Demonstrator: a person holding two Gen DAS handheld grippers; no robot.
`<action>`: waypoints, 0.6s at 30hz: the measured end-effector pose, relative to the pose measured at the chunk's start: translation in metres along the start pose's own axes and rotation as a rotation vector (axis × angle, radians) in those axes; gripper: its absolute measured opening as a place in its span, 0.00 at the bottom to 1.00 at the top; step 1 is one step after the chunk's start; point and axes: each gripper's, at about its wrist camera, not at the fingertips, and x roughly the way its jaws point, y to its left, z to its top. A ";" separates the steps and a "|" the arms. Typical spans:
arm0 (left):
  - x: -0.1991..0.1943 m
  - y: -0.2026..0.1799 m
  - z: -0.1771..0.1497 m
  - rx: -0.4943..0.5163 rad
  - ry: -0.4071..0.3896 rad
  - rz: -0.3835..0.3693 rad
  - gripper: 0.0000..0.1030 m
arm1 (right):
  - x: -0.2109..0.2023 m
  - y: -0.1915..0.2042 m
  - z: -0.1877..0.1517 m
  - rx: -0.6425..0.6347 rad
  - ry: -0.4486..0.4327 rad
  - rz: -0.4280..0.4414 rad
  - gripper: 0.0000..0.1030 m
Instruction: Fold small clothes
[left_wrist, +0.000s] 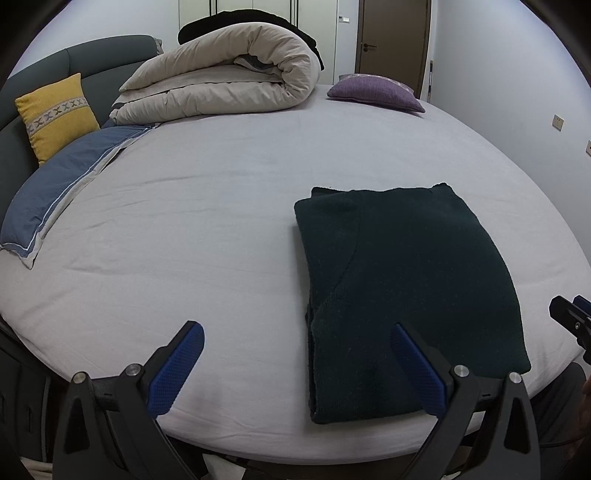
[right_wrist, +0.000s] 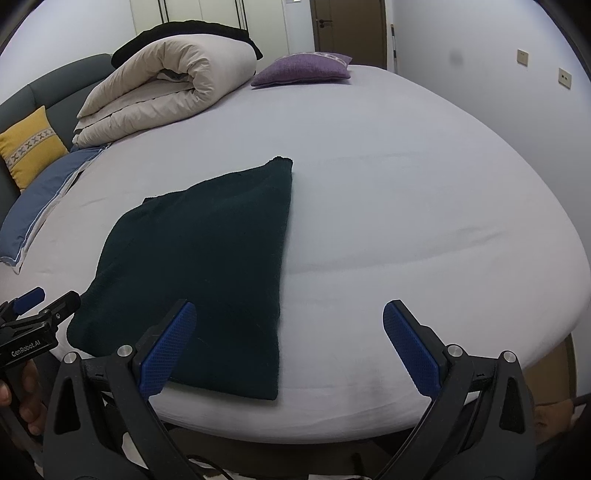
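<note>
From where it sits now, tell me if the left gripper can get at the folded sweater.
Probably yes: the left gripper is open, and the dark sweater lies flat just ahead with nothing between.

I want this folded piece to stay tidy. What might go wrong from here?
1. The dark folded garment lies at the bed's near edge; a nudge might slide it off.
2. Both tongs, left and right, are open and empty; gripping only the top layer would likely undo the fold.
3. The left tongs straddle the garment's left edge, so closing may bunch it.
</note>
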 end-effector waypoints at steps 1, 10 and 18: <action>0.000 0.000 0.000 0.001 0.000 0.000 1.00 | 0.001 0.000 0.000 0.000 0.001 0.000 1.00; 0.001 0.001 0.001 0.001 0.000 -0.001 1.00 | 0.000 0.000 0.001 -0.002 0.000 0.003 1.00; 0.000 0.001 0.001 0.001 0.001 0.002 1.00 | 0.001 0.002 0.001 -0.005 0.000 0.002 1.00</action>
